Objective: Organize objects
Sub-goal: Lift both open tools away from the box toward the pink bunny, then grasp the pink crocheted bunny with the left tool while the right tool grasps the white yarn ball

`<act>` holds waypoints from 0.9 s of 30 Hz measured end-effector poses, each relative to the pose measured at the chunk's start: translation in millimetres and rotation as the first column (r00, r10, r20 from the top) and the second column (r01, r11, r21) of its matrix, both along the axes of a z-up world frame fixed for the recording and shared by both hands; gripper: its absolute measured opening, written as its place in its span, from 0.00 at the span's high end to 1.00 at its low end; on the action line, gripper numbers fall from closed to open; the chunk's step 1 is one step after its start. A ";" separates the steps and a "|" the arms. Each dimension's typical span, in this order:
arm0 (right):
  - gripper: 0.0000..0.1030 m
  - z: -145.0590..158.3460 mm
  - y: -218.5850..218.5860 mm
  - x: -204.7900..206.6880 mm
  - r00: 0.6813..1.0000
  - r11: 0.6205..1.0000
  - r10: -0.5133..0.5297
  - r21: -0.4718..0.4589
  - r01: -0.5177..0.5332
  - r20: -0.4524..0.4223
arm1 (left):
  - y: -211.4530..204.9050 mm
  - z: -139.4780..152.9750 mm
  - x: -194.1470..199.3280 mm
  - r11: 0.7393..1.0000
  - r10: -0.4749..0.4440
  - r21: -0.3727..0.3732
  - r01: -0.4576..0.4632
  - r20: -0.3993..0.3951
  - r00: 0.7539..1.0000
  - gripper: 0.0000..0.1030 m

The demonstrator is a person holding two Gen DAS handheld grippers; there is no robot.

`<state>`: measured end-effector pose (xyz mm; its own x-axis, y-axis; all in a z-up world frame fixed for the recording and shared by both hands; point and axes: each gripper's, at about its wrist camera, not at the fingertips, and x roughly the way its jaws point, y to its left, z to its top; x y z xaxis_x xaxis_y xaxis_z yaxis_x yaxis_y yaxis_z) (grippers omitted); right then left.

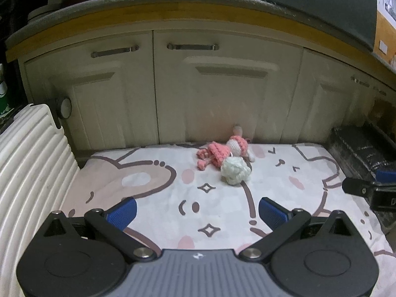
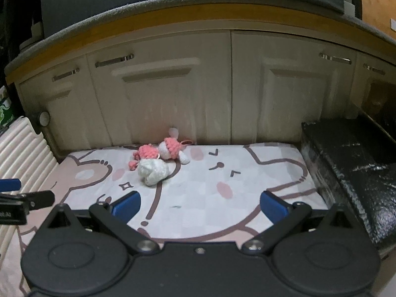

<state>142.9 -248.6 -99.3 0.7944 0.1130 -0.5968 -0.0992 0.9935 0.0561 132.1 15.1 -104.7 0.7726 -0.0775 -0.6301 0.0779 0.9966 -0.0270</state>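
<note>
A pink and white crocheted doll (image 1: 226, 152) lies on a cartoon-print mat (image 1: 153, 198) close to the cabinet doors, with a white knitted ball (image 1: 235, 170) touching its near side. In the right wrist view the doll (image 2: 160, 152) and ball (image 2: 153, 172) lie at the mat's (image 2: 210, 185) far left. My left gripper (image 1: 197, 212) is open and empty, well short of the toys. My right gripper (image 2: 200, 206) is open and empty, nearer than the toys and to their right. Each gripper shows at the edge of the other's view.
Cream cabinet doors (image 1: 198, 94) under a wood-edged counter close off the far side. A white ribbed suitcase (image 1: 27, 163) stands along the mat's left edge. A black box (image 2: 354, 173) stands along its right edge.
</note>
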 end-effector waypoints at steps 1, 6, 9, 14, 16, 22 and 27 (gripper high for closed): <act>0.00 -1.9 1.0 2.5 1.000 1.000 0.003 -0.008 -0.003 0.001 | 2.1 -1.0 1.4 1.000 -0.001 -0.002 0.001 0.007 1.000 0.00; 0.00 -11.0 7.3 14.8 0.999 0.998 0.039 -0.049 -0.038 0.017 | 12.8 -9.4 13.2 1.000 -0.009 0.017 0.008 0.040 0.999 0.00; 0.00 -16.0 10.2 24.2 0.998 0.997 0.054 -0.057 -0.052 0.022 | 19.3 -15.5 21.3 1.000 -0.019 0.019 0.018 0.051 0.999 0.00; 0.00 -25.9 14.7 42.5 0.998 0.996 0.064 -0.066 -0.062 0.018 | 26.2 -25.0 37.3 0.999 -0.036 0.031 0.034 0.072 0.997 0.00; 0.00 -30.0 15.4 49.9 0.997 0.995 0.072 -0.072 -0.070 0.016 | 29.1 -29.4 44.4 0.998 -0.044 0.036 0.042 0.079 0.996 0.00; 0.00 -39.9 17.4 76.6 0.994 0.989 0.113 -0.090 -0.113 -0.006 | 34.0 -40.3 64.9 0.993 -0.110 0.051 0.106 0.099 0.989 0.00; 0.00 -47.8 24.2 99.9 0.983 0.978 0.184 -0.099 -0.186 -0.028 | 28.9 -47.4 83.3 0.970 -0.231 0.110 0.218 0.123 0.965 0.00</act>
